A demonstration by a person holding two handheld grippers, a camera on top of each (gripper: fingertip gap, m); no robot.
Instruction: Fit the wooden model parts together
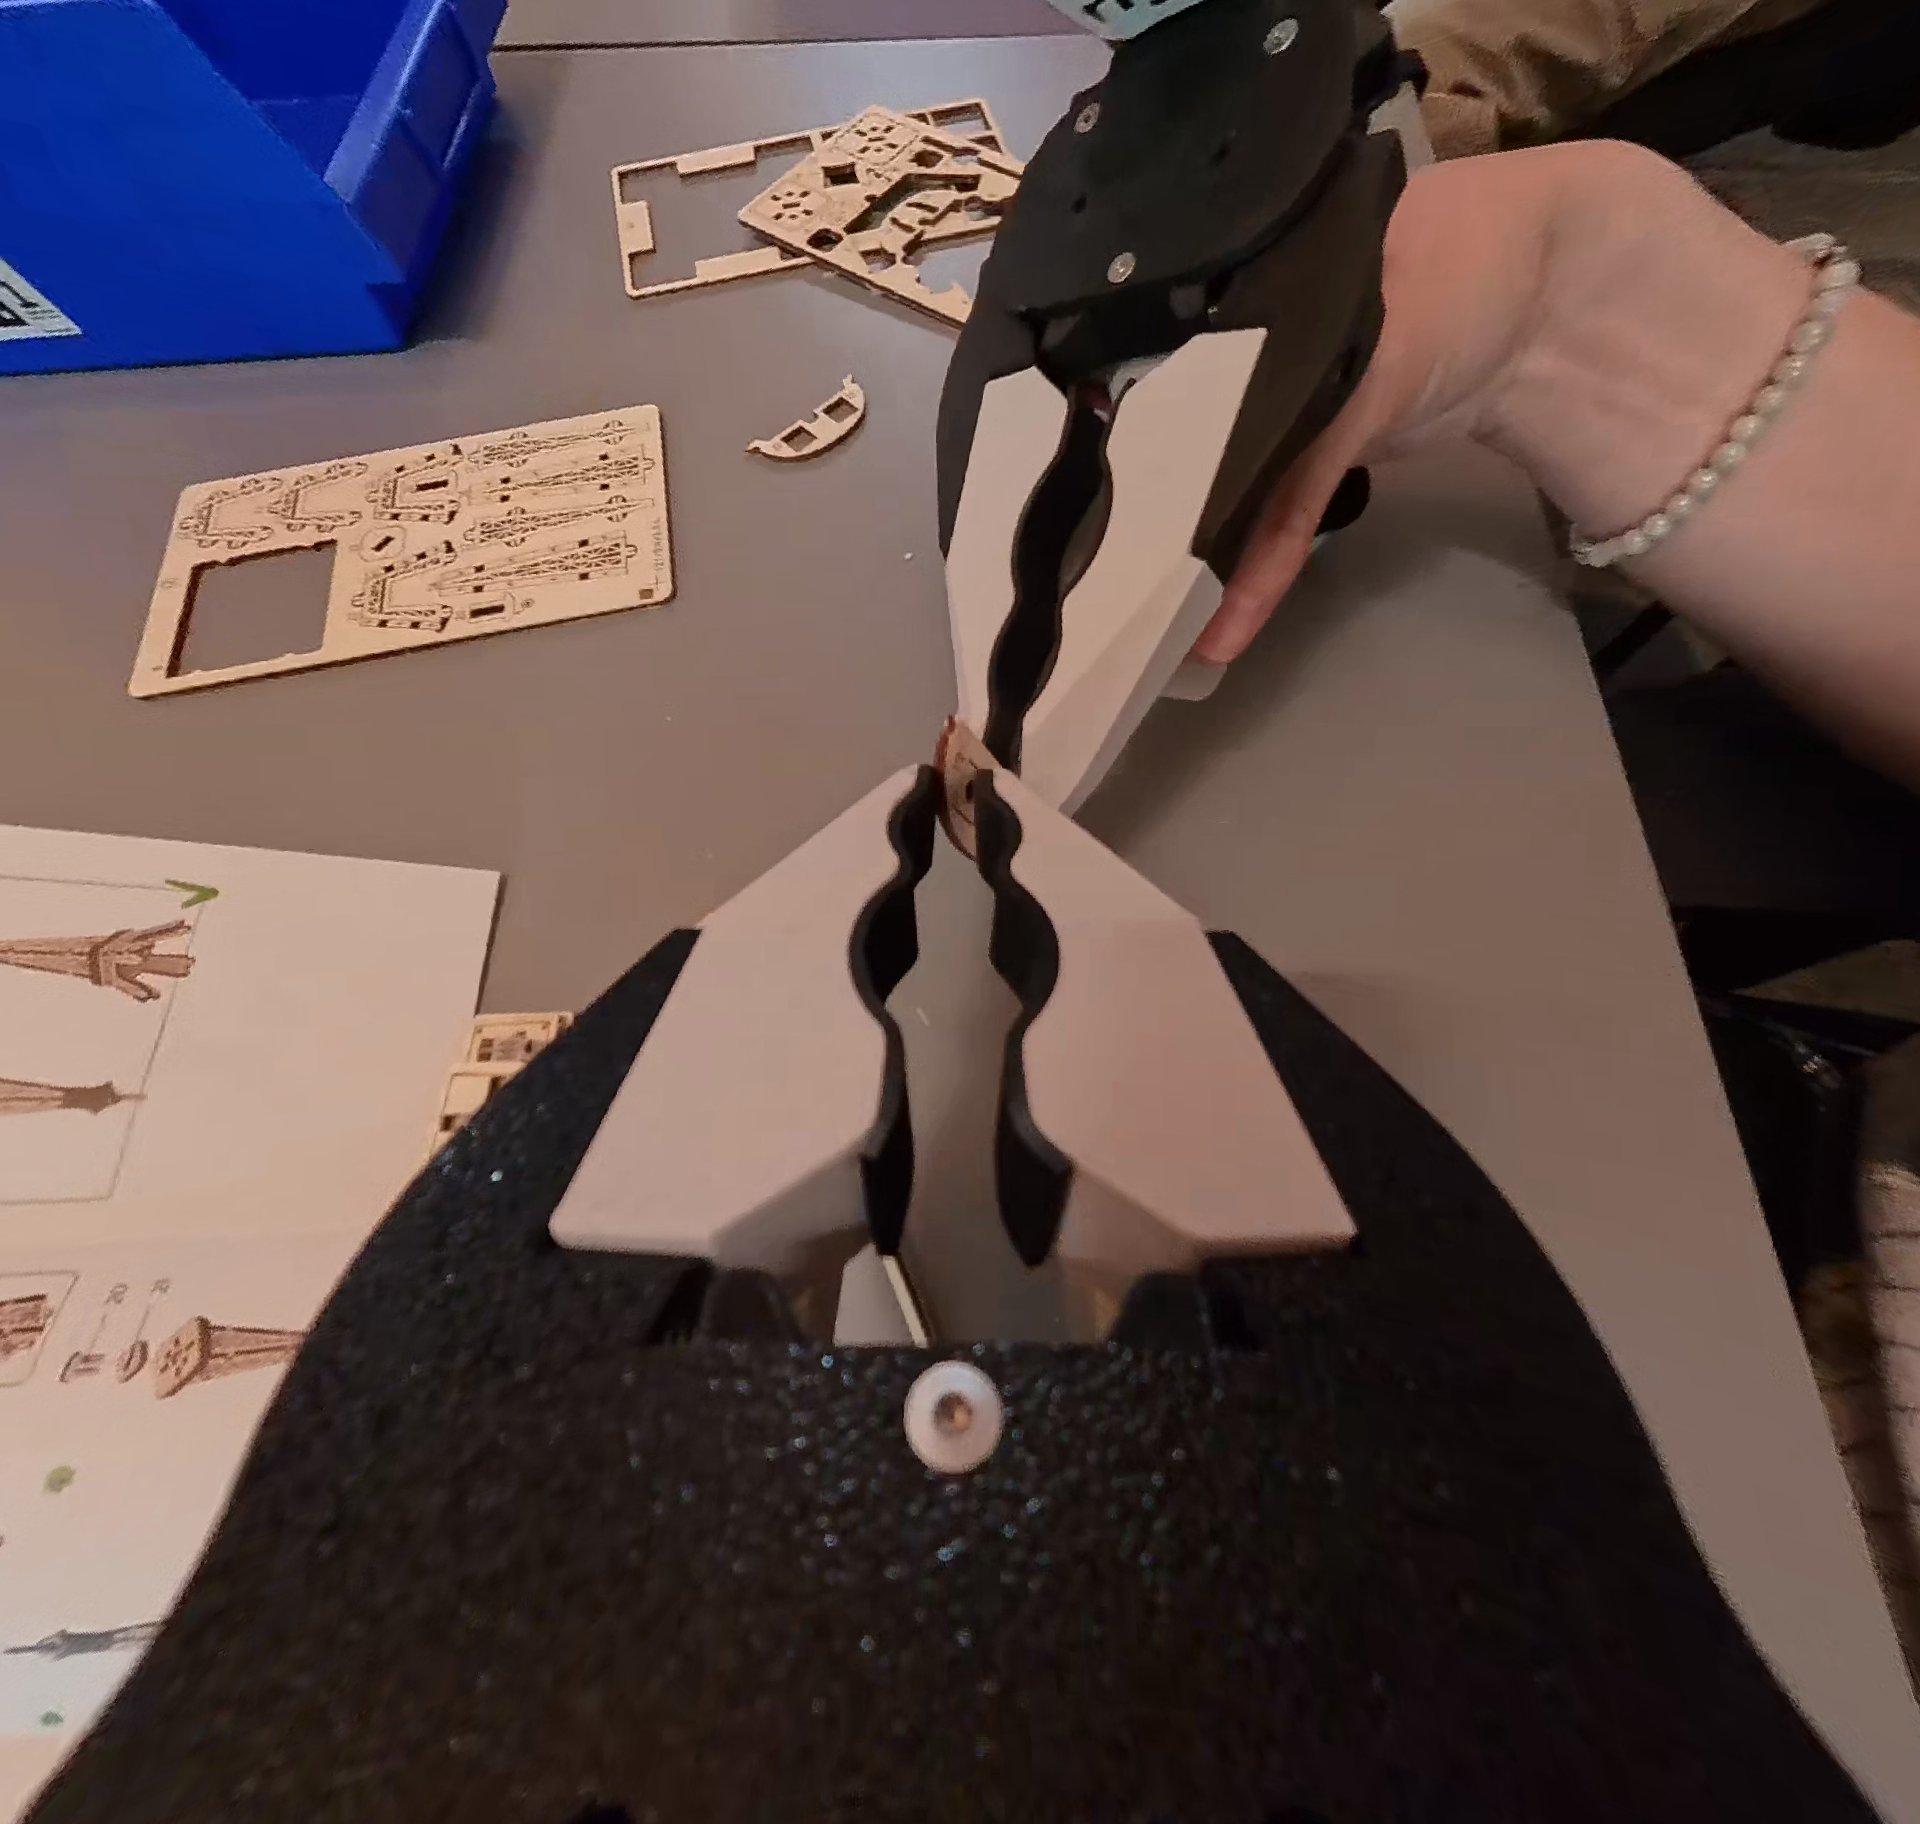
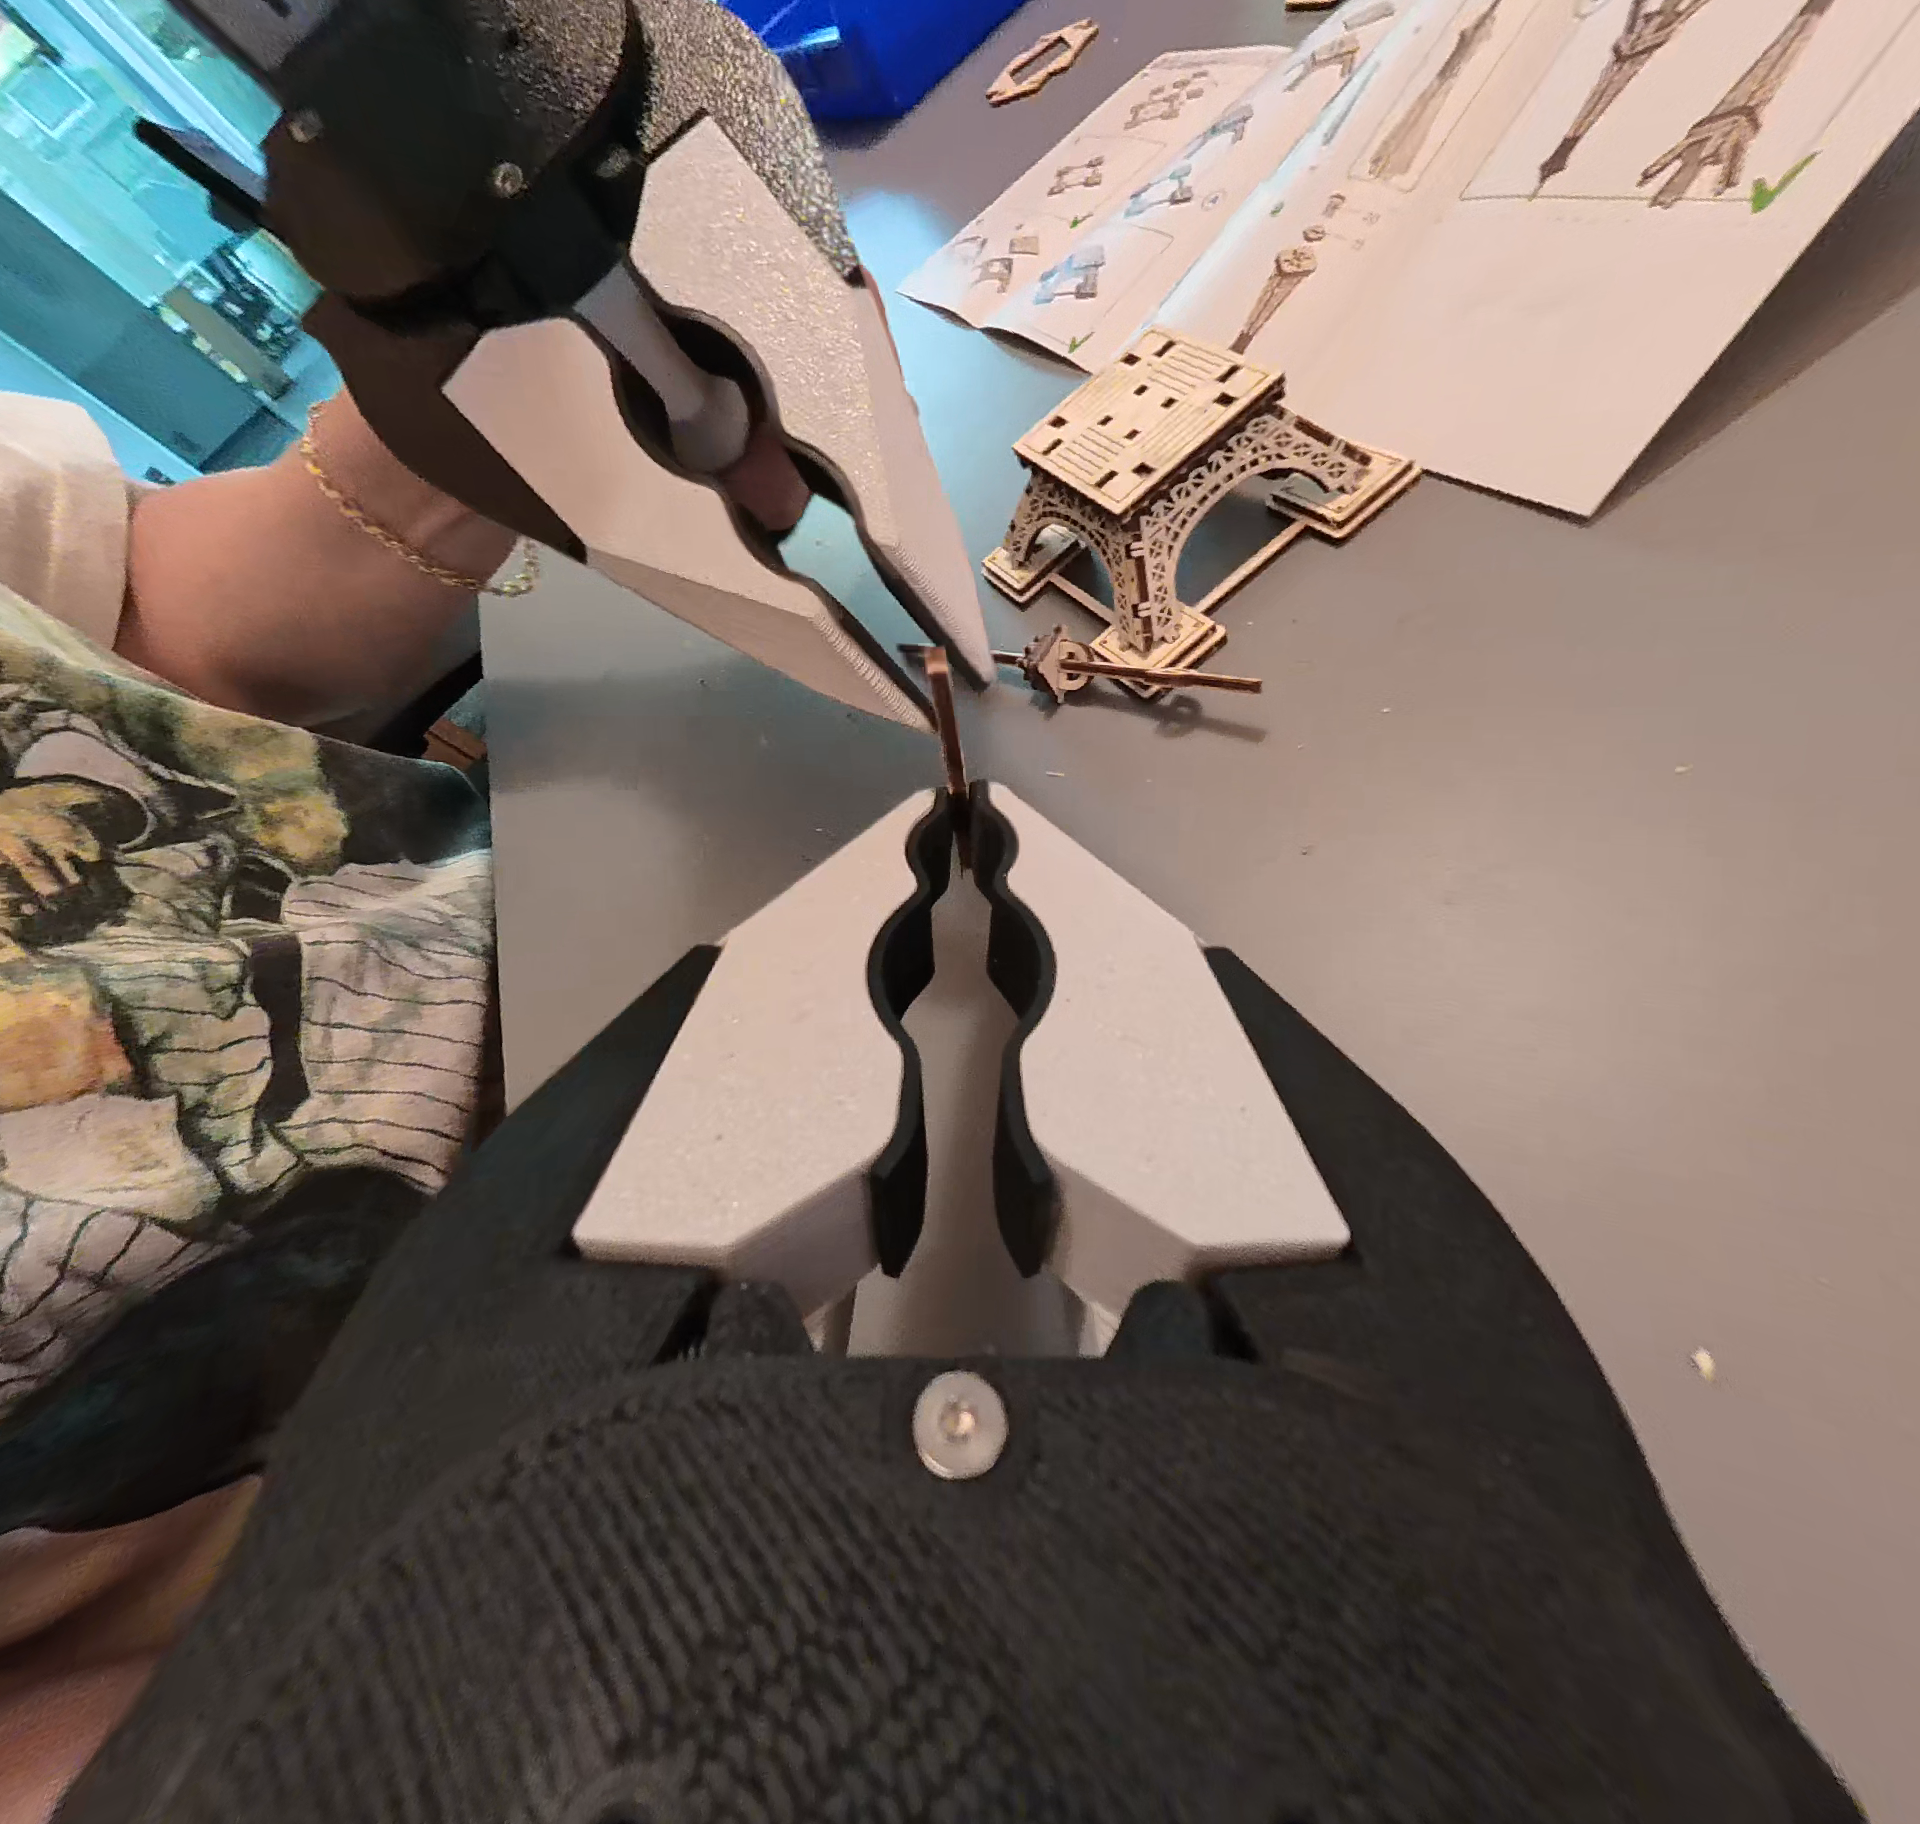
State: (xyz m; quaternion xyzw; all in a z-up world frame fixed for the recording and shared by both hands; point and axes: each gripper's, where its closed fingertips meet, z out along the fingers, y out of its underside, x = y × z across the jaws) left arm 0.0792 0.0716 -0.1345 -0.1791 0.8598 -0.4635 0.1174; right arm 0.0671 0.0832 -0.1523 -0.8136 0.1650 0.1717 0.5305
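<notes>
Both claws, left (image 1: 954, 806) and right (image 2: 964, 810), pinched one small flat brown wooden piece (image 2: 948, 725) tip-to-tip above the grey table (image 2: 1455, 839), its long axis running between them

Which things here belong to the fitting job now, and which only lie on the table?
In the job:
- small wooden piece, pinched by both
- left tool
- right tool

Lying about:
- tower base
- small spindle part
- instruction sheet
- wooden part sheets
- blue bin
</notes>
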